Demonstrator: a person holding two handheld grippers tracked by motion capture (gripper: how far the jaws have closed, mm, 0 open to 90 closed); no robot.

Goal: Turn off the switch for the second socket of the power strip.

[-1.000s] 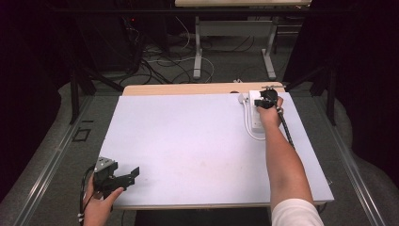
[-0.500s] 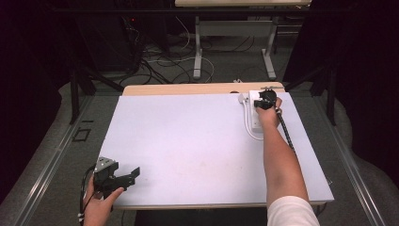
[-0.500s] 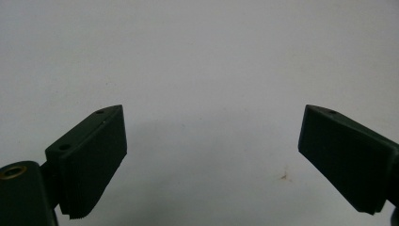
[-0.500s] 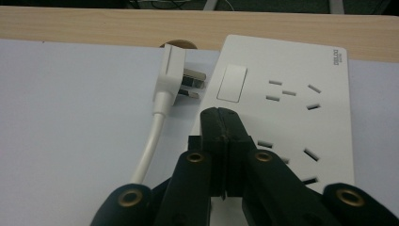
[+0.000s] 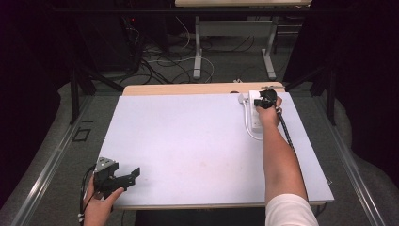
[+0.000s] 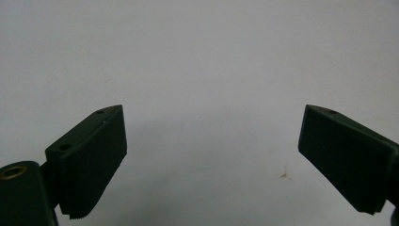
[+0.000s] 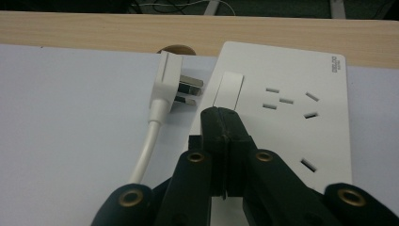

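Two prongs of the plug (image 7: 165, 82) show beside the power strip (image 7: 301, 117) past the right hand-held gripper (image 7: 225, 117), jaws together.

Bench (image 5: 197, 141) is seen from high above its near edge, facing forward-down. The power strip (image 7: 291, 108) is viewed close from the right gripper camera, also seen far off from high.

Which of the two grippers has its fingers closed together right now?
The right gripper, at the white power strip on the table's far side: its fingers are pressed together, empty. The left gripper, near the front edge, has them wide apart.
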